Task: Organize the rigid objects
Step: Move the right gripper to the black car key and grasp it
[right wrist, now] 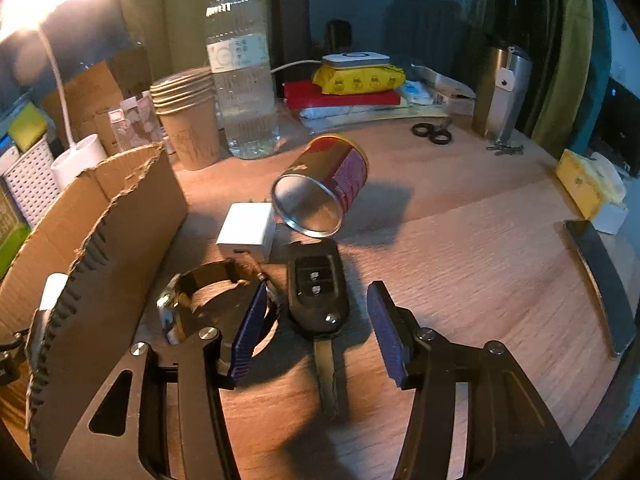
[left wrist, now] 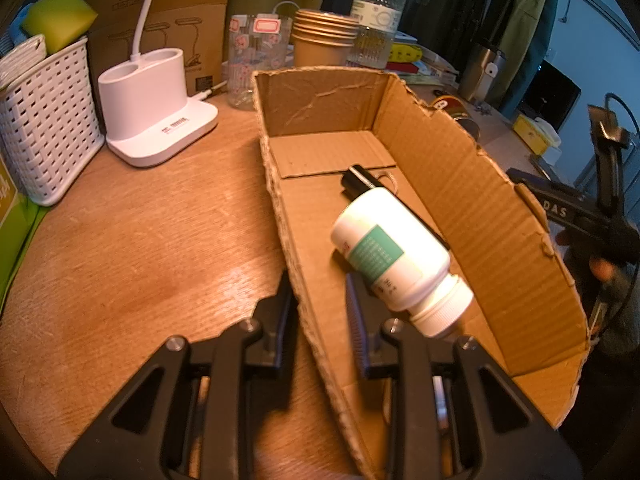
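Note:
An open cardboard box (left wrist: 460, 184) lies on the wooden table; a white pill bottle (left wrist: 396, 256) with a green label and a small black-capped item (left wrist: 356, 180) lie inside. My left gripper (left wrist: 320, 304) straddles the box's near wall, one finger outside and one inside; a gap shows on both sides of the wall. In the right wrist view, my right gripper (right wrist: 316, 312) is open around a black car key (right wrist: 318, 296) flat on the table. A red tin can (right wrist: 324, 184) on its side, a white charger (right wrist: 248, 232) and a black ring-shaped band (right wrist: 200, 292) lie close by.
White basket (left wrist: 44, 120), white lamp base (left wrist: 156, 104), glass jar (left wrist: 256, 60), paper cups (left wrist: 320, 40) and water bottle (left wrist: 376, 12) stand behind the box. Scissors (right wrist: 432, 132), steel tumbler (right wrist: 500, 92), stacked packets (right wrist: 352, 84), yellow tissue pack (right wrist: 588, 184) and a dark flat strip (right wrist: 600, 280) lie to the right.

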Available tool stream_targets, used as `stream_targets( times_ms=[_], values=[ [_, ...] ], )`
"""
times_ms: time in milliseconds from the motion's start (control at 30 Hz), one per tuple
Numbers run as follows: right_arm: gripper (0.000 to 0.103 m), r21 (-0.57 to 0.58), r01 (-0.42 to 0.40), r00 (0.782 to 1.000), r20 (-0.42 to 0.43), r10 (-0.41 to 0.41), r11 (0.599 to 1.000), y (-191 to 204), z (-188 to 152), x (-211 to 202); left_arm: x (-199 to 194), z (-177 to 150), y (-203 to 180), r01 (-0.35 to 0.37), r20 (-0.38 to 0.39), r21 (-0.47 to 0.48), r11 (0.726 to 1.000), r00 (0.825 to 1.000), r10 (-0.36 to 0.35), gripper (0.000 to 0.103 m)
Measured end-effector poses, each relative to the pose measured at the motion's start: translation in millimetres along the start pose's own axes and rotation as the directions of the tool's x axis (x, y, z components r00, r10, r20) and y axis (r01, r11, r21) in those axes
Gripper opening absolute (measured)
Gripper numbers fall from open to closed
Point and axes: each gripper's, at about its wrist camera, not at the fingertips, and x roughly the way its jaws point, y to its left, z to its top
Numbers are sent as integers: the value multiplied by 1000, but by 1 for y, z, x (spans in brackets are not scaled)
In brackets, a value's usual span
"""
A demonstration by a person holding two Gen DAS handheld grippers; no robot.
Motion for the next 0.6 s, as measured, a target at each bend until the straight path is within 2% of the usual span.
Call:
stream_targets(
  times_ms=[600],
  values=[
    [59, 25, 21, 1000, 2, -21, 999, -10, 11, 6, 0, 0, 0, 0, 0, 0, 1000, 1000, 0, 27]
  ],
)
